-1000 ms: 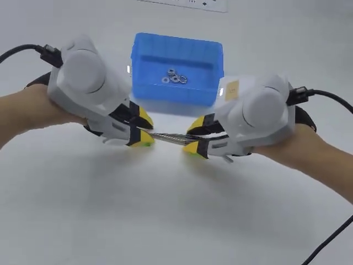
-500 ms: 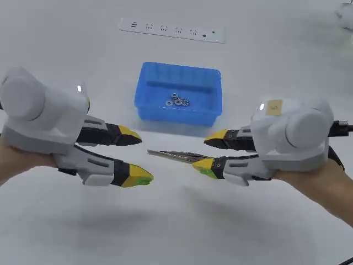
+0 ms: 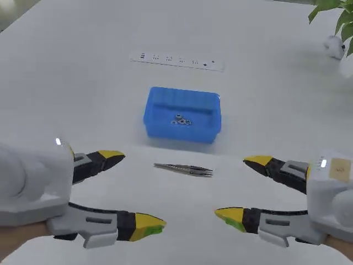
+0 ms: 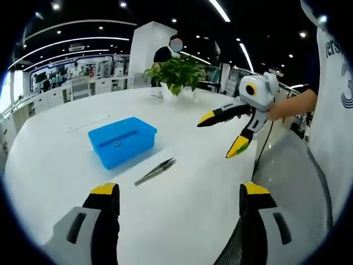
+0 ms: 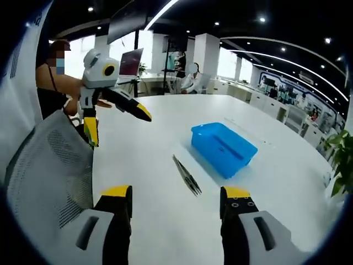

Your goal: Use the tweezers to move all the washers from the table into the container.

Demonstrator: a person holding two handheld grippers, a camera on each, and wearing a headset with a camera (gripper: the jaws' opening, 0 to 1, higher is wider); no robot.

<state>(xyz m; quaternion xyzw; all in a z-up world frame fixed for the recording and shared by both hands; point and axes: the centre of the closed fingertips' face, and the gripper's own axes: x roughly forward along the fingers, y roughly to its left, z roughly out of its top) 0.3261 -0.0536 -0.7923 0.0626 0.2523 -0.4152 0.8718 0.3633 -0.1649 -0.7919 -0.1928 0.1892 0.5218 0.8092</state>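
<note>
Steel tweezers (image 3: 183, 169) lie flat, closed — just before the blue container (image 3: 182, 115) holding several washers (image 3: 181, 120).

Washers (image 3: 181, 120) in container (image 3: 182, 133) too small to count; plant (image 3: 346, 23) cut off at top-rt edge.

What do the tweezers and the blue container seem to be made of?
The tweezers look like bare metal: thin, grey, with a dull shine. The container looks like moulded plastic: uniform blue, rounded corners, faintly glossy. The washers inside look silvery, probably metal.
</note>
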